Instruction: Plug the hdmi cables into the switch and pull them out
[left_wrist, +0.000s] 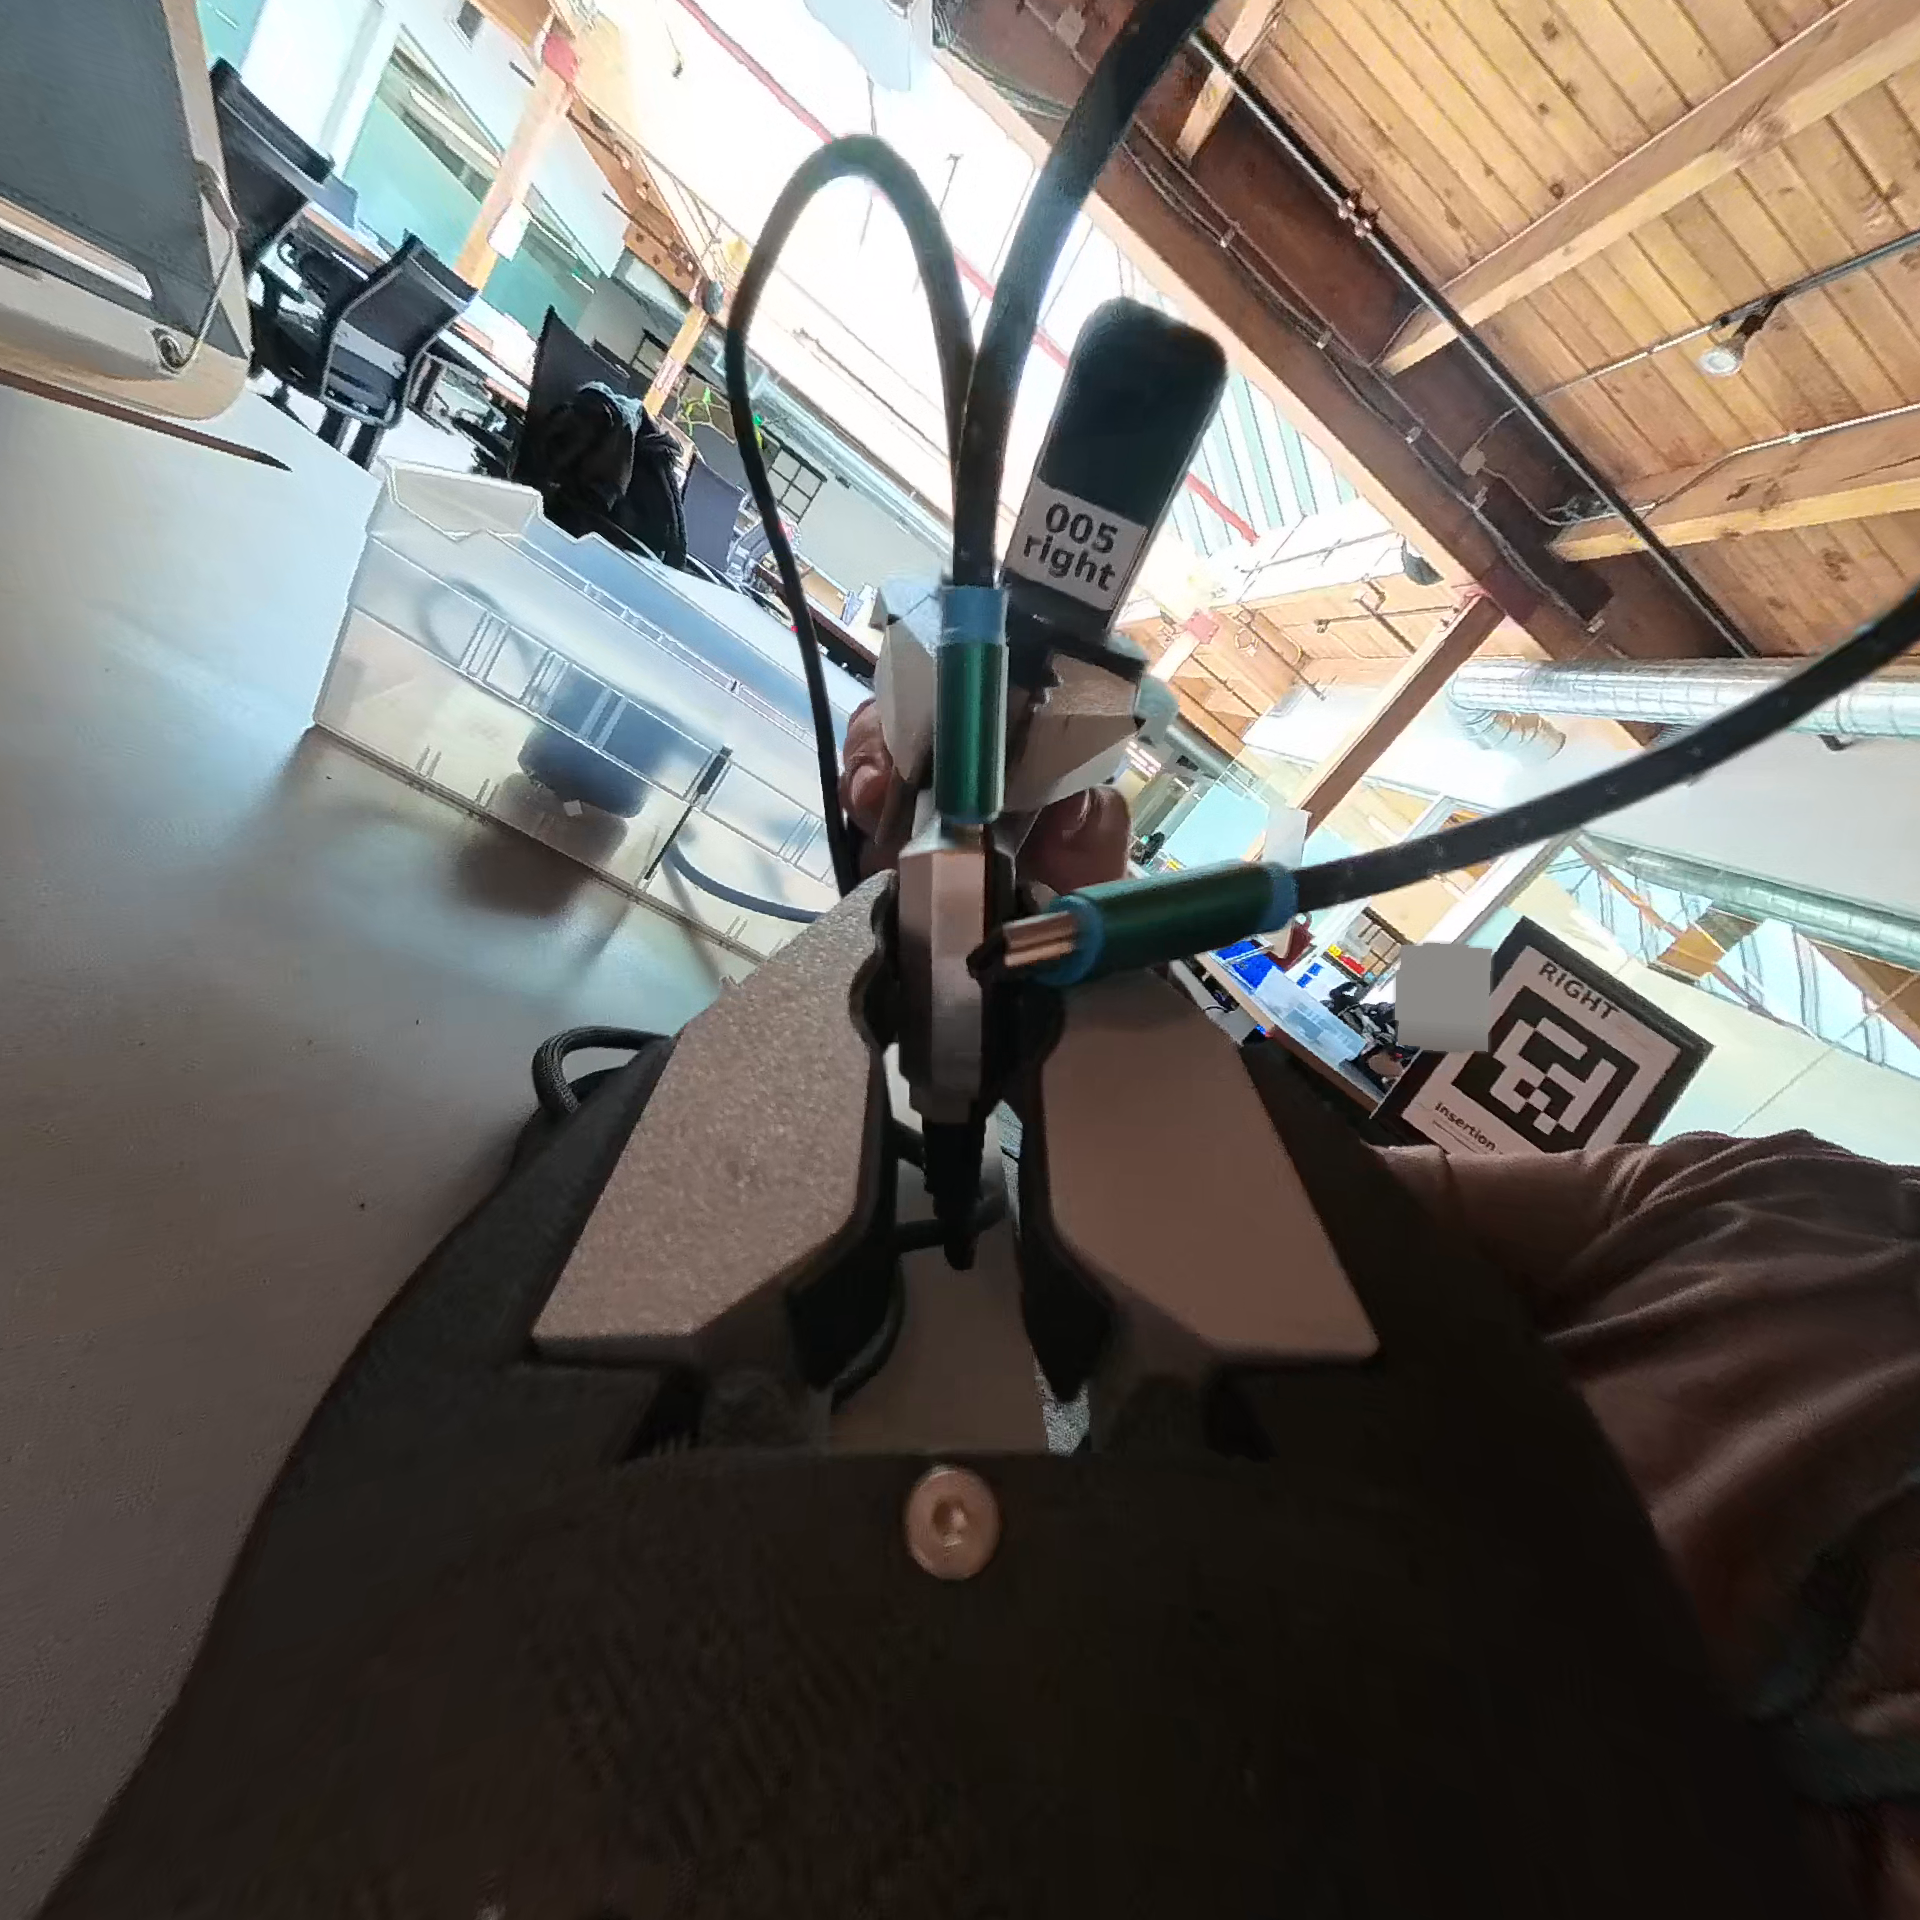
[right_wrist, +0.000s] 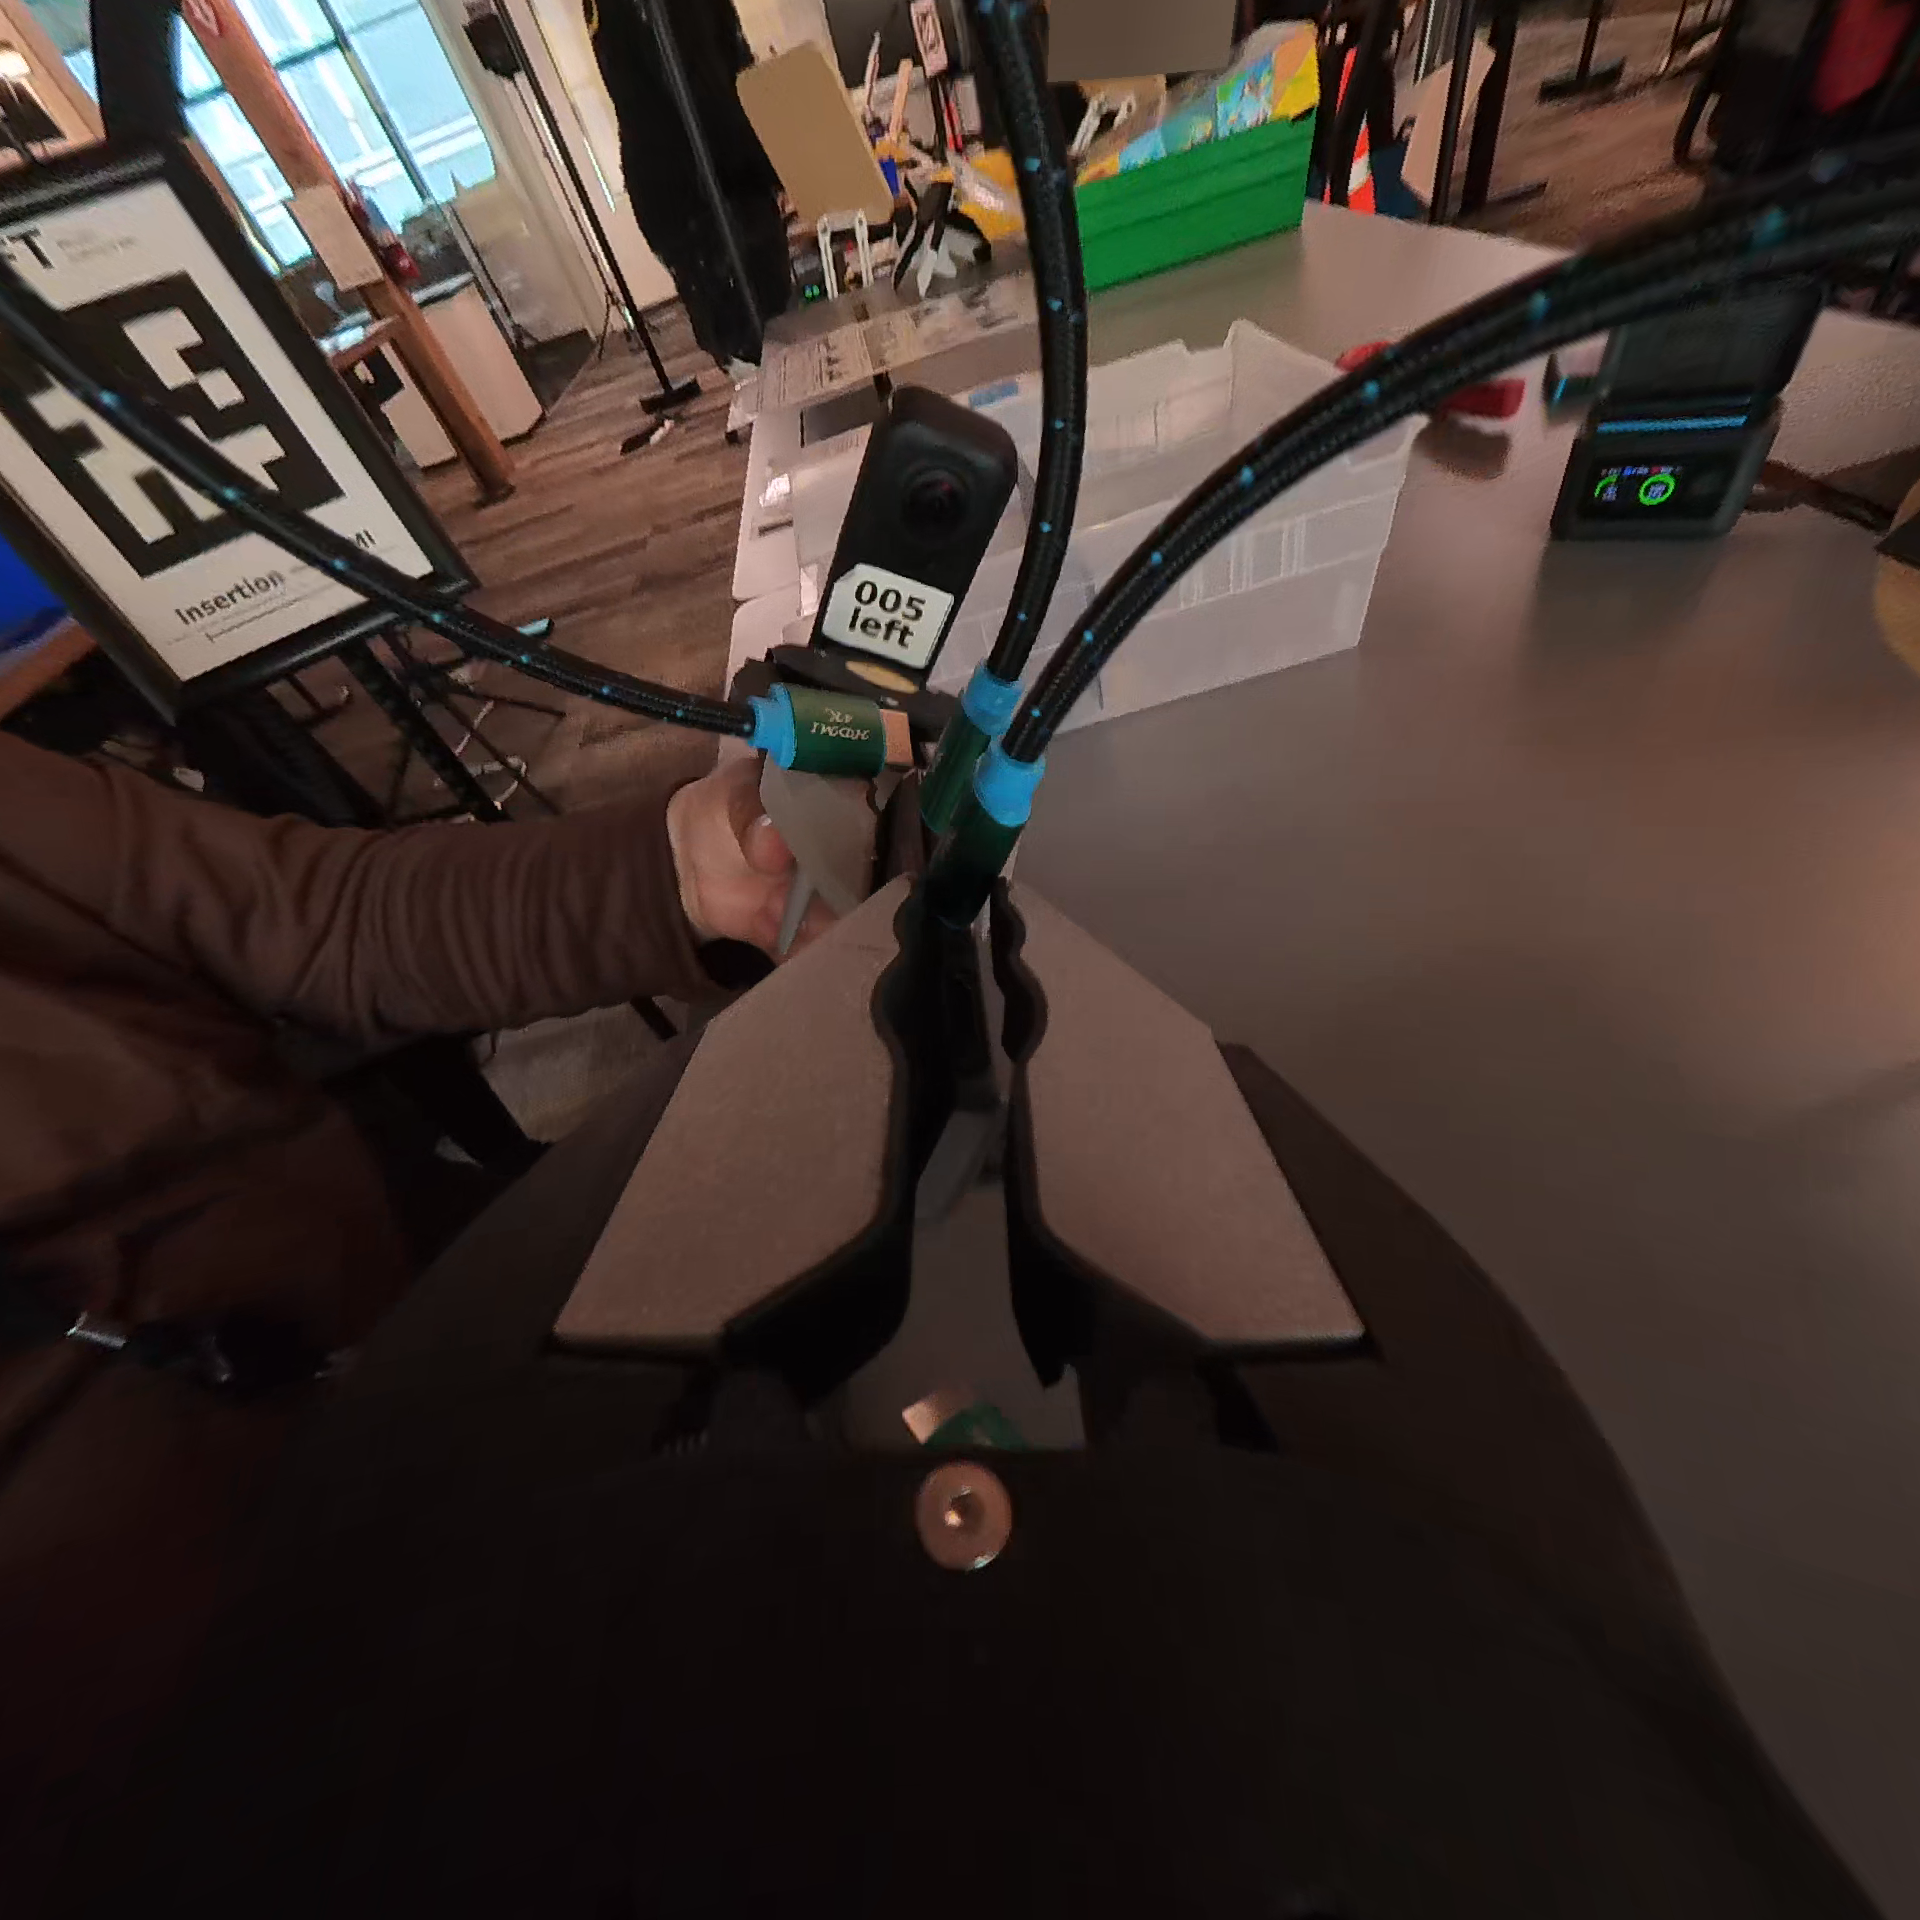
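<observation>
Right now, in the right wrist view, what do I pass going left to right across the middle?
Framed marker sign → brown sleeve → hand → green HDMI plug → clear plastic bin → small device with a lit screen.

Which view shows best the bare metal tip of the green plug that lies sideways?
The left wrist view: the metal tip lies bare beside the switch. In the right wrist view this green plug shows its side, but its tip is less clear.

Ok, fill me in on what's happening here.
A person works two handheld tongs over a grey table. The left tongs are clamped on the small silver switch. The right tongs grip a green HDMI plug at the switch's top end. Another green plug sits at its side, metal tip showing, so not fully in.
</observation>
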